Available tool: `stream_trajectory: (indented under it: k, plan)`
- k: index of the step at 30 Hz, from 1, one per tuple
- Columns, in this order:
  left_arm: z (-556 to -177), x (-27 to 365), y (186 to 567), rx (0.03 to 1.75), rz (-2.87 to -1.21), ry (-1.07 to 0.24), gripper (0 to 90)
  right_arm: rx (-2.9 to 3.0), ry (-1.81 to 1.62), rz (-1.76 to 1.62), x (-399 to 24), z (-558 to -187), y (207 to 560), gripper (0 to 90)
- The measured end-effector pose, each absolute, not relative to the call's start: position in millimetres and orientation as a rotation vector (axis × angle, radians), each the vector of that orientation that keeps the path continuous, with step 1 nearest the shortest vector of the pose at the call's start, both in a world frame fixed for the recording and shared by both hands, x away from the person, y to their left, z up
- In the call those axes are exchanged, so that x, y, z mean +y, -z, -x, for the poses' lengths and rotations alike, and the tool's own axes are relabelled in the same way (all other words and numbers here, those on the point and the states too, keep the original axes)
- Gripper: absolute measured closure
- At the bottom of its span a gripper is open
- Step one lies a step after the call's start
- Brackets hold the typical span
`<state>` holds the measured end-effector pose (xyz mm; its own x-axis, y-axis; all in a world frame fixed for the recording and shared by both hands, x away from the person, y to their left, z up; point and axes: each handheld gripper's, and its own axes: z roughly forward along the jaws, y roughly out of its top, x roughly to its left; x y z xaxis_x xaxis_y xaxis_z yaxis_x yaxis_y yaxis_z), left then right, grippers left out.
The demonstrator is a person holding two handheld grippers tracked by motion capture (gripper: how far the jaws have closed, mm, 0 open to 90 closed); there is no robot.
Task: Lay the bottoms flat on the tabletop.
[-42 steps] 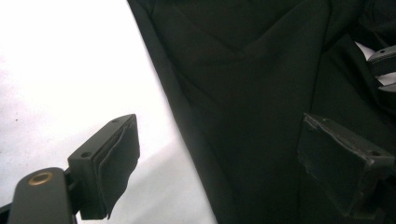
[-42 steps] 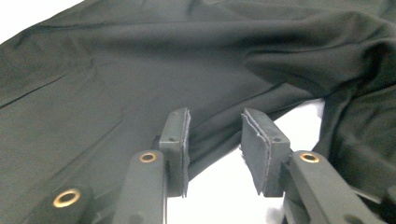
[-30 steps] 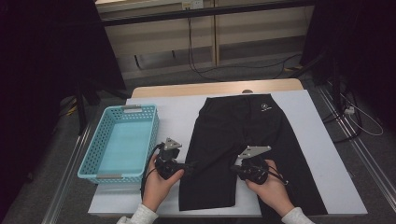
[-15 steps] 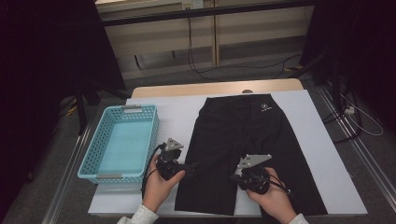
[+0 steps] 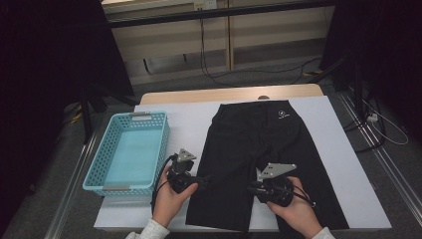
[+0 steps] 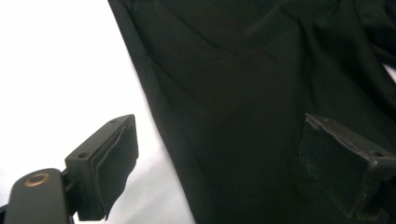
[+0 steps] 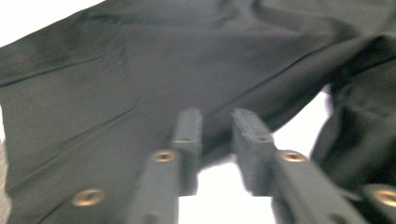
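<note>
Shorts (image 5: 266, 154) lie flat mid-frame on the white surface (image 5: 343, 149). We see our left claw (image 6: 219, 154) spread wide over the left leg's edge; our right claw (image 7: 217, 140), low centre, has just been opening, fabric edge between its jaws, unpinched.

Blue basket (image 5: 130, 152) sits at table's (image 5: 189, 117) left; cables (image 5: 214, 64) trail on floor (image 5: 259, 74) behind.

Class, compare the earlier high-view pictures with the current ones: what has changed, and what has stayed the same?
The right gripper has just been opening its jaws; a gap shows between them, and no cloth is in it. The left gripper stays open at the black shorts' edge. Shorts and blue basket lie unmoved.
</note>
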<state>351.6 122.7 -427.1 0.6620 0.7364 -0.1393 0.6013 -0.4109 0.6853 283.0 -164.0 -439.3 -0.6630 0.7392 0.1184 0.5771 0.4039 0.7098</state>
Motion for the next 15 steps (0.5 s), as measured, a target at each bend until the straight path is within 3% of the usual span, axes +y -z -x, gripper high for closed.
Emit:
stream_trajectory:
  k: [15]
  plan:
    - [-349.9,124.6,432.8,1.030,-2.166,-0.232,12.4,2.262,-1.171,-1.171,-183.8,-309.2,426.4,32.3]
